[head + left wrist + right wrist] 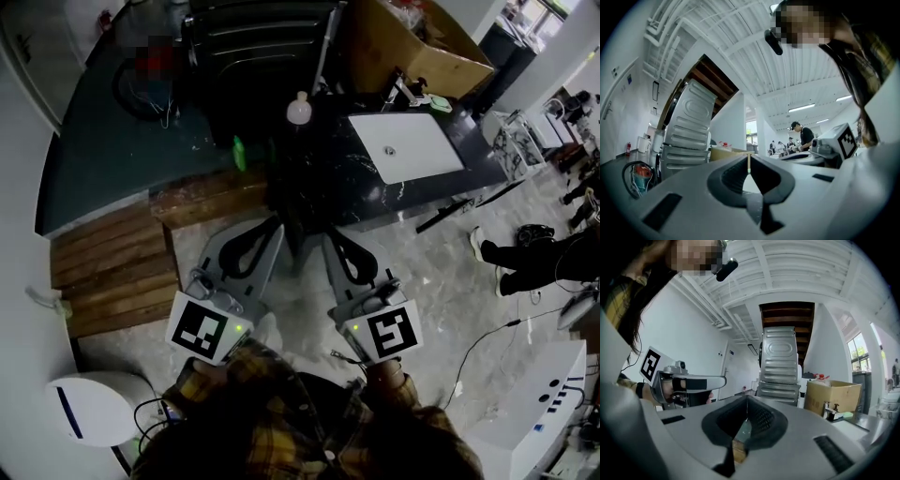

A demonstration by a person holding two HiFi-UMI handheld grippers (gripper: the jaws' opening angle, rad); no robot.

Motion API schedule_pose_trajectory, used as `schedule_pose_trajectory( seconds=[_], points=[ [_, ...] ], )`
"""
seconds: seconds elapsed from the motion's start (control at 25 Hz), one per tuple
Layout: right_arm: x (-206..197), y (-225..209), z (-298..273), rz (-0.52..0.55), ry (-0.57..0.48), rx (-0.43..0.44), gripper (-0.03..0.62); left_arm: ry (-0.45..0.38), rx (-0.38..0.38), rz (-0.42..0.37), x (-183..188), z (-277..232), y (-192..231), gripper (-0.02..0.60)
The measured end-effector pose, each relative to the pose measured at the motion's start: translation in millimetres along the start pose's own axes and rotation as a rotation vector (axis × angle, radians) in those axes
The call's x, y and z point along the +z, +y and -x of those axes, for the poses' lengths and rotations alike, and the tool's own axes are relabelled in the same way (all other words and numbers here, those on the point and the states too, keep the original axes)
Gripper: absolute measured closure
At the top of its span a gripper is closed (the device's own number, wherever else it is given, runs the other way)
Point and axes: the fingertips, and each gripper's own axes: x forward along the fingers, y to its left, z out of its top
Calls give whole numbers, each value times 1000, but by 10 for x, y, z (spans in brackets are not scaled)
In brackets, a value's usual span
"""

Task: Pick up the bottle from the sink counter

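The left gripper point(271, 232) sits at lower centre of the head view with its jaws pressed together and nothing between them. Its own view shows the two dark pads meeting in a thin line. The right gripper point(329, 242), just beside it toward the right, has its jaws together as well, and they too are empty. Both point toward the upper middle of the frame, their tips near each other but apart, over pale stone floor just below the dark counter point(328, 178). A plaid sleeve point(309, 427) fills the bottom edge behind the marker cubes.

The bottle point(298, 110) stands upright on the counter in the upper middle of the head view. It is pale and round-bodied, well apart from both grippers and untouched. To the lower left of it on the same counter lies a small green object point(239, 153), too small to identify. Right of the bottle the white sink point(408, 148) is set into the counter, with a faucet point(406, 94) at its far rim and a cardboard box point(417, 47) behind that, at upper right.

Wooden planks point(112, 262) cover the floor at middle left, and a white rounded device point(94, 408) sits in the lower left corner. At the right edge a person's legs point(525, 251) stretch across the floor. In the right gripper view a ribbed grey panel point(780, 362) rises at centre, straight beyond the closed jaws.
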Motion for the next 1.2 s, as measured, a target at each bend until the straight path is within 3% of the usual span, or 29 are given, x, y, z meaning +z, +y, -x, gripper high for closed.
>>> schedule_pose_trajectory(
  seconds=[0.48,0.76,1.2],
  points=[
    [-268,-8,-467,-11,70,-80,577,64,-45,57,-340,-18,501,552],
    [-384,-176,-710,-12,83,-68,577,90,-37,77,-467,-207,653,552],
    [-451,-918,-1358,-7,76,-27,577,87,-18,78,-620,-1134,1088,552]
  ],
)
